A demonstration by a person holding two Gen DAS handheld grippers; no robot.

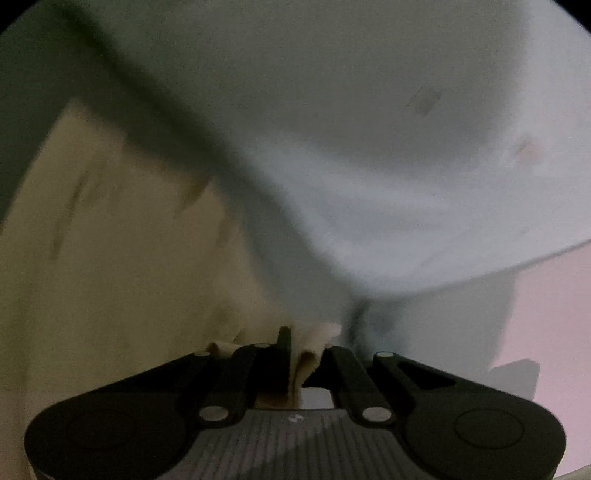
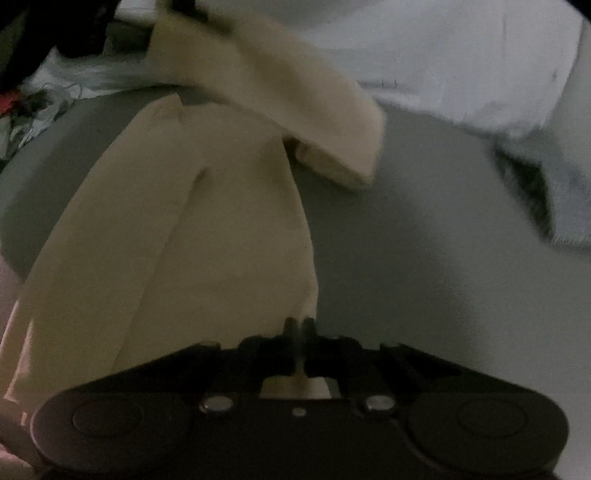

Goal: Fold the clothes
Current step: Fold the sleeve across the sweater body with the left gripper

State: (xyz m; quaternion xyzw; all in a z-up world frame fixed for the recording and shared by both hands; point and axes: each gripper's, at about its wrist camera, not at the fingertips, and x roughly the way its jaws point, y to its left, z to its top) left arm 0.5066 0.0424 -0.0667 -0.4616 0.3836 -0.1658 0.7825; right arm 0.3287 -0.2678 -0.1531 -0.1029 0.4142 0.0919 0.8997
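Grey surface (image 2: 424, 258) fills the field ahead and to the right of the right claw (image 2: 300, 328). In the left wrist view it shows pale grey (image 1: 369, 92) ahead of the left claw (image 1: 306, 341), with a pinkish patch (image 1: 554, 314) off to its right; can't tell what that is.

Cream garment (image 2: 207, 229): the big piece. In the right wrist view it runs from the right claw forward and to the left, with a folded band (image 2: 280, 96) crossing ahead of the claw, its end hanging free over the grey surface. In the left wrist view the same cream cloth (image 1: 110, 277) spreads wide to the left of the left claw, hanging in loose folds, blurred.

White fabric (image 2: 461, 66) lies far ahead and to the right of the right claw, apart from the cream piece. Dark clutter (image 2: 55, 33) sits far ahead on the left, too blurred to identify.

Left claw: clamped on a bunched edge of the cream garment, cloth wadded between the jaws and poking out past the tips.

Right claw: jaws nearly together, pinching a thin edge of the cream garment, with a sliver of cloth visible in the slot behind the fingertips (image 2: 290, 326).
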